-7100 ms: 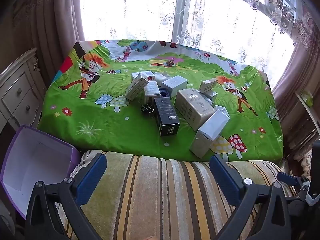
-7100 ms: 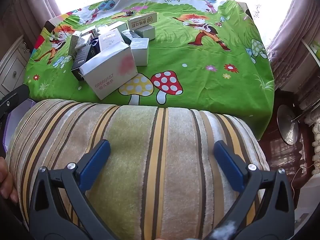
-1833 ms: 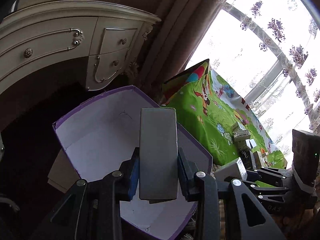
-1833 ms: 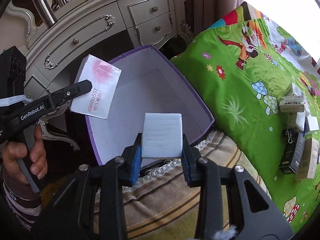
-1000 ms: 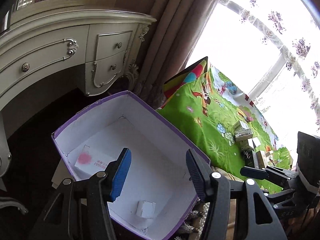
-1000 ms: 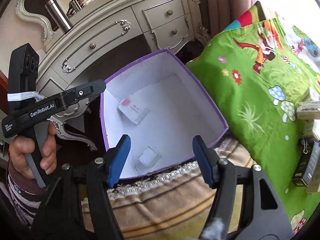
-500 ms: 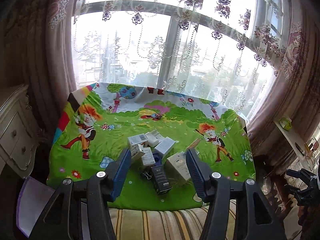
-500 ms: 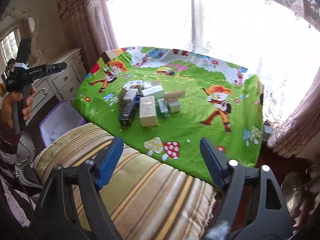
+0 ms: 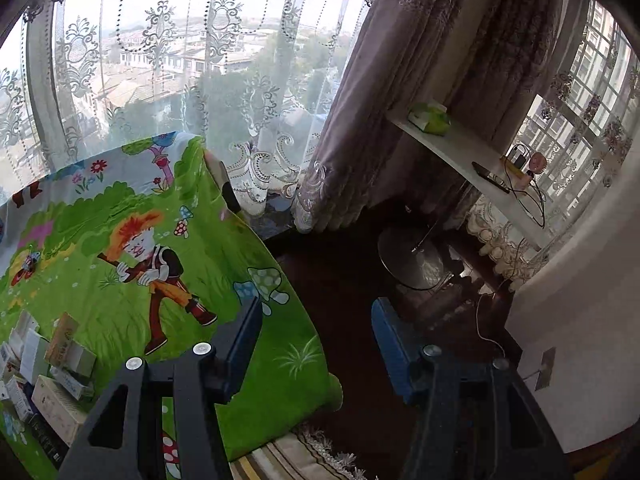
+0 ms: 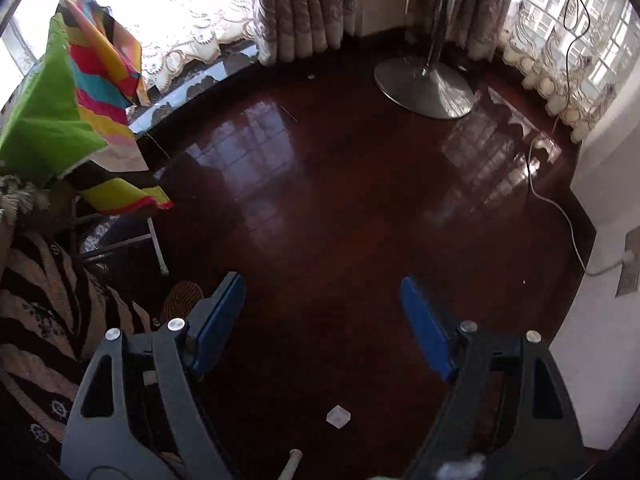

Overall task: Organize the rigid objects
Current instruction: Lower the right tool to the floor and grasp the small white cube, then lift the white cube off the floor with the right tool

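In the left wrist view my left gripper [image 9: 316,332] is open and empty, held high past the right end of the table with the green cartoon cloth [image 9: 120,240]. Several small boxes [image 9: 52,372] lie in a cluster on the cloth at the lower left edge of that view. In the right wrist view my right gripper [image 10: 322,320] is open and empty, pointing down at the dark red wooden floor [image 10: 340,180]. The purple box is not in view.
A round metal stand base [image 10: 424,82] stands on the floor near the curtains [image 9: 360,100]. A white shelf [image 9: 460,152] with small items runs along the right wall. A white cable [image 10: 560,208] runs to a wall socket. A small clear cube [image 10: 338,416] lies on the floor.
Both grippers have swung right, away from the table. The left view now shows only the table's right end; the right view has dropped to the floor. Both stay open and empty.
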